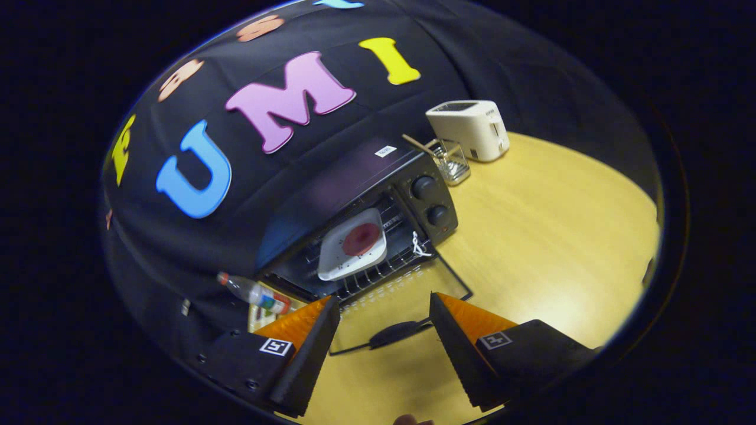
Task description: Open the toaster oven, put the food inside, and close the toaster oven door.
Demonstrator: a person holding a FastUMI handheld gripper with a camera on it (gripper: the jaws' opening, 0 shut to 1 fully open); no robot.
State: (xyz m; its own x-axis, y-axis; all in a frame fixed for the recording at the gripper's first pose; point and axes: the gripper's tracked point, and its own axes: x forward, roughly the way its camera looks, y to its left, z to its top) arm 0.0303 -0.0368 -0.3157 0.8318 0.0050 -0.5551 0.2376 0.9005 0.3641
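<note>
The black toaster oven (378, 177) stands on the wooden table with its glass door (407, 295) folded down flat toward me. Inside, on the wire rack, rests a white square plate (336, 260) carrying a round reddish piece of food (361, 238). The door's dark handle (394, 334) lies just ahead of my fingers, between them. My gripper (385, 307) is open, its fingers spread wide and holding nothing, hovering above the lowered door.
A white pop-up toaster (469, 128) sits at the far side of the table beyond the oven. A clear glass holder (452, 160) with a wooden stick stands beside it. A plastic bottle (254, 293) lies left of the oven. Bare tabletop (549, 236) stretches to the right.
</note>
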